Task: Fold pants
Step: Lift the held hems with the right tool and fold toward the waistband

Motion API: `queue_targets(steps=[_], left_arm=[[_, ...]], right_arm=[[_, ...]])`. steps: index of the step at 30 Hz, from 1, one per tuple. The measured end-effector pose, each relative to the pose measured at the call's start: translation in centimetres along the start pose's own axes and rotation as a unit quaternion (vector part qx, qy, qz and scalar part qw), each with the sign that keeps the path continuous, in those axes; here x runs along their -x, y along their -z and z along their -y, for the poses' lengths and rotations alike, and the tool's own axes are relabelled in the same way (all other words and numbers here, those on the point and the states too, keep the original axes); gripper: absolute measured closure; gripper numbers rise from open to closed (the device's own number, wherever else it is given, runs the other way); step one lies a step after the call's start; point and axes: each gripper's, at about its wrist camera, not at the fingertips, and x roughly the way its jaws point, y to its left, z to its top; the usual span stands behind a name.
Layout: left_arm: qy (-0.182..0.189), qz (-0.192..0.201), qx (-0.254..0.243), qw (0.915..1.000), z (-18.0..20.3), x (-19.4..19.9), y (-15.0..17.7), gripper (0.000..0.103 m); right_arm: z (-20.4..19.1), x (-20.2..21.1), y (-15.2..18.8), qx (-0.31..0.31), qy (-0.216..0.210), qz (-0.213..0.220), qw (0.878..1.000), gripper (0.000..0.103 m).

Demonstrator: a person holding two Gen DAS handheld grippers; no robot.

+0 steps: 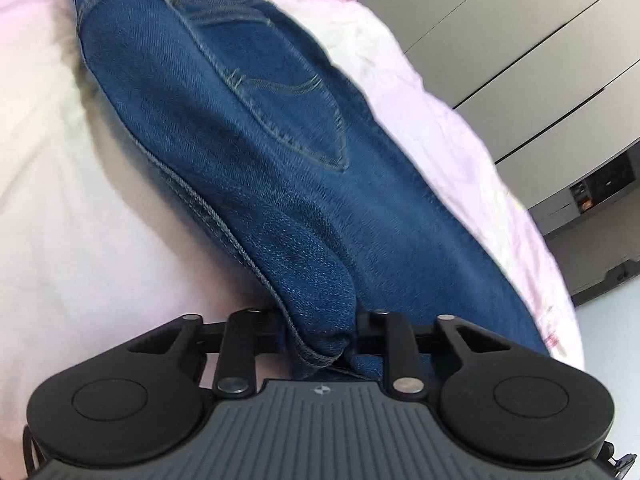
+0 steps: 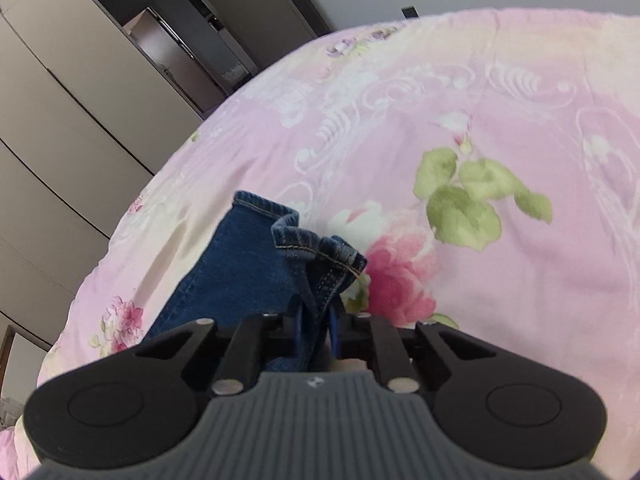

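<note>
Blue denim pants (image 1: 256, 152) lie lengthwise on a pink bed (image 1: 72, 240), with the back pocket and waistband at the far top of the left wrist view. My left gripper (image 1: 320, 344) is shut on a thick folded edge of the denim right in front of the camera. In the right wrist view the hemmed leg ends (image 2: 276, 248) bunch up just ahead. My right gripper (image 2: 316, 328) is shut on the leg-end fabric, which is pinched tight between its blue pads.
The bed cover is pink with a floral print (image 2: 400, 276) and spreads wide to the right. Beige wardrobe doors (image 2: 60, 128) stand beyond the bed's edge, and a dark doorway (image 2: 192, 40) opens behind them.
</note>
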Motion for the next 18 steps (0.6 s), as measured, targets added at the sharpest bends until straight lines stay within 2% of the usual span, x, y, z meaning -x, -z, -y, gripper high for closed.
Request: queue_targets(steps=[3, 5, 9, 13, 18], left_arm=[[0.006, 0.010, -0.016, 0.9998, 1.0, 1.7, -0.5, 0.082], [0.012, 0.009, -0.005, 0.9999, 0.9, 2.8, -0.9, 0.086], [0.016, -0.007, 0.001, 0.9999, 0.1, 5.0, -0.9, 0.087], [0.027, -0.039, 0.021, 0.9987, -1.5, 6.8, 0.7, 0.089], [0.034, -0.085, 0.002, 0.9958, -2.3, 8.3, 4.4, 0.089]], right_arm=[[-1.7, 2.0, -1.5, 0.012, 0.006, 0.014, 1.000, 0.102], [-2.9, 3.8, -2.2, 0.025, 0.008, 0.021, 0.999, 0.103], [-3.5, 8.4, -3.2, 0.037, 0.011, 0.022, 0.999, 0.103], [-0.2, 13.5, -3.0, 0.012, 0.021, 0.013, 1.000, 0.103], [6.9, 21.8, -1.6, -0.026, 0.030, 0.028, 0.999, 0.103]])
